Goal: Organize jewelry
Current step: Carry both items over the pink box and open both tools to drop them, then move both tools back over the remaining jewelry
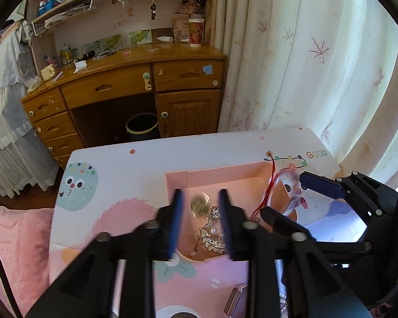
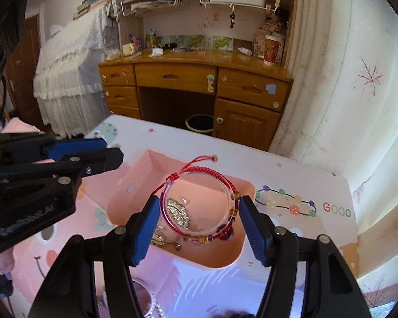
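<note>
A red braided bracelet (image 2: 199,204) with beads hangs tilted above an open pink box (image 2: 233,262); sparkly silver jewelry (image 1: 212,234) lies inside that box.

Both cameras hang close above the pink box (image 1: 215,180), tilted down into it and facing the wooden desk (image 1: 135,79) beyond. The left wrist view looks in from the box's near-left side, the right wrist view from its near-right side (image 2: 172,175). They share the box, the printed tabletop (image 2: 291,175) around it, the desk (image 2: 199,76), and each other's gripper.
</note>
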A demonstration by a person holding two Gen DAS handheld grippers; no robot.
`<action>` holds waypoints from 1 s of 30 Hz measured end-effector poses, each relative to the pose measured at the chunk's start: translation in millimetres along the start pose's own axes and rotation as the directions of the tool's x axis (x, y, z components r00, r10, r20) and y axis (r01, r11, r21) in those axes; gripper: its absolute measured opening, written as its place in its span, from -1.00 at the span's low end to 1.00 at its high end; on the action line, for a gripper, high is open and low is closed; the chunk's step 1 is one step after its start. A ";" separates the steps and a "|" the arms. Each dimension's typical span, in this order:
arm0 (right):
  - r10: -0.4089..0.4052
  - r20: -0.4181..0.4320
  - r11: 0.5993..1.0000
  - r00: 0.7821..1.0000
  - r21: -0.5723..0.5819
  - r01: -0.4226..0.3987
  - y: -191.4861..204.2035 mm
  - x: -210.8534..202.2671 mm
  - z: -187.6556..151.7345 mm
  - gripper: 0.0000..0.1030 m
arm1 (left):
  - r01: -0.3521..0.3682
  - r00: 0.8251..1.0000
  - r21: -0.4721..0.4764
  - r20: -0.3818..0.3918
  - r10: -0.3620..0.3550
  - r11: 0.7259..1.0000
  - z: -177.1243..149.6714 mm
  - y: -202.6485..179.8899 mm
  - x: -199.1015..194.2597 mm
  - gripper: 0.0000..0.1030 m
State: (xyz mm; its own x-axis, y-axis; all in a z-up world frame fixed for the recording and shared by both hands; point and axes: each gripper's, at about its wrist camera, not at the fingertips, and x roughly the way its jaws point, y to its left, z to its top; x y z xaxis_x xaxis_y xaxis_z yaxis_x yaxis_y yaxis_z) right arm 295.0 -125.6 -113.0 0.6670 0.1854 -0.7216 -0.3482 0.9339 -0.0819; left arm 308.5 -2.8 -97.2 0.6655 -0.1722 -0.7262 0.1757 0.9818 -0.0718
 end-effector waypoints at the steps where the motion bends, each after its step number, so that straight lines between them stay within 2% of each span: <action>1: -0.011 -0.006 1.000 1.000 -0.002 0.011 1.4 1.5 -0.7 0.33 | -0.011 1.000 -0.002 0.001 0.011 1.000 -0.3 0.7 0.1 0.08; 2: -0.017 -0.010 1.000 1.000 0.001 0.017 1.8 2.5 -1.3 0.44 | -0.029 1.000 -0.005 0.004 0.029 1.000 -0.3 1.0 0.0 0.43; 3: -0.020 -0.011 1.000 1.000 0.007 0.020 1.3 2.9 -2.3 0.48 | -0.045 0.999 -0.008 0.013 0.045 0.999 -0.7 1.8 -1.3 0.48; 7: -0.018 -0.018 0.998 1.000 0.059 0.019 -4.6 1.1 -5.2 0.56 | -0.050 0.999 -0.013 0.019 0.050 0.999 -0.9 6.5 -4.6 0.48; 17: -0.017 -0.042 0.987 0.999 0.158 0.023 -18.8 -10.6 -19.6 0.56 | -0.088 0.996 -0.023 0.006 0.088 0.996 -8.1 15.6 -13.3 0.57; 20: -0.005 -0.061 0.982 0.998 0.186 0.016 -21.8 -14.8 -26.8 0.56 | -0.069 0.998 -0.038 -0.012 0.068 0.997 -15.7 15.8 -16.7 0.57; 30: 0.014 -0.152 0.979 0.988 0.202 0.017 -16.1 -33.0 -61.9 0.56 | -0.070 0.993 -0.005 -0.096 0.069 0.998 -54.5 16.1 -26.4 0.58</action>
State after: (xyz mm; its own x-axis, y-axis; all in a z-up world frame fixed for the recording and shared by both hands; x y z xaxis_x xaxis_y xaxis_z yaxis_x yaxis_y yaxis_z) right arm 237.8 -165.7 -130.4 0.5544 0.1499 -0.8186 -0.1965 0.9794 0.0463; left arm 254.2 21.9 -116.4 0.6033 -0.0955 -0.7918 0.1248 0.9919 -0.0245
